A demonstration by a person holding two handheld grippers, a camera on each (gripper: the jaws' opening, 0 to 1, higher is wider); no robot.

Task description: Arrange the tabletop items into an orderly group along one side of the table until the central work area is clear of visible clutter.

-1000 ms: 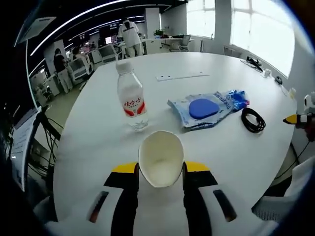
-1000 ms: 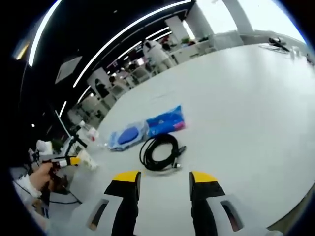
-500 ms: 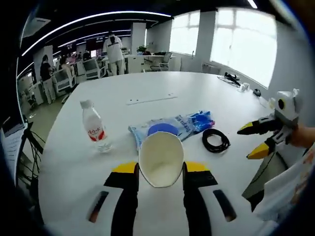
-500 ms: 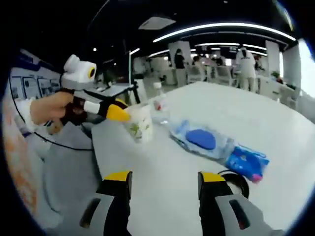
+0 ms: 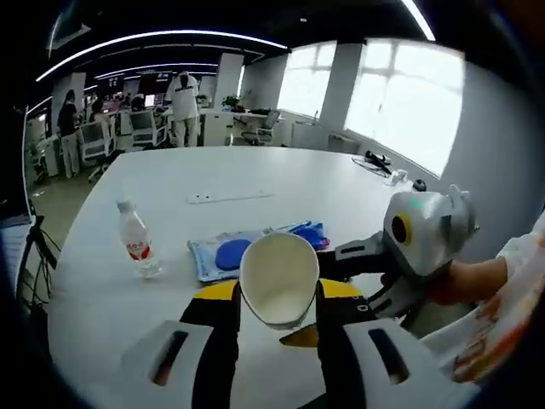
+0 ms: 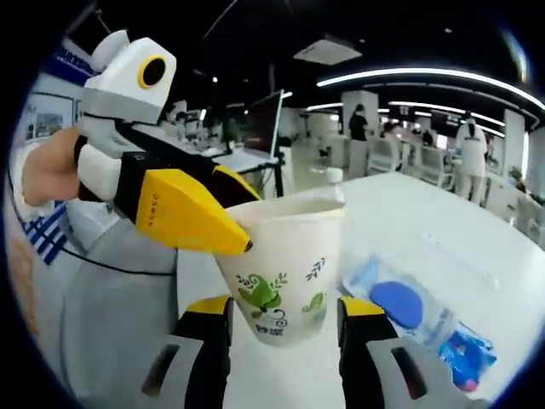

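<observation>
A white paper cup with a green leaf print sits in my left gripper, which is shut on it, mouth toward the camera. My right gripper reaches in from the right, one jaw on each side of the cup. In the right gripper view the cup stands between my right gripper's open jaws, and the left gripper pinches its rim from the left. On the white round table lie a water bottle and a blue plastic packet.
A white strip lies farther back on the table, small items at its far right edge. The bottle's cap shows behind the cup, the packet to the right. People, desks and chairs fill the room behind.
The right gripper has closed in on the cup until its jaws flank the base. The left gripper has drawn back from the table, still holding the cup.
</observation>
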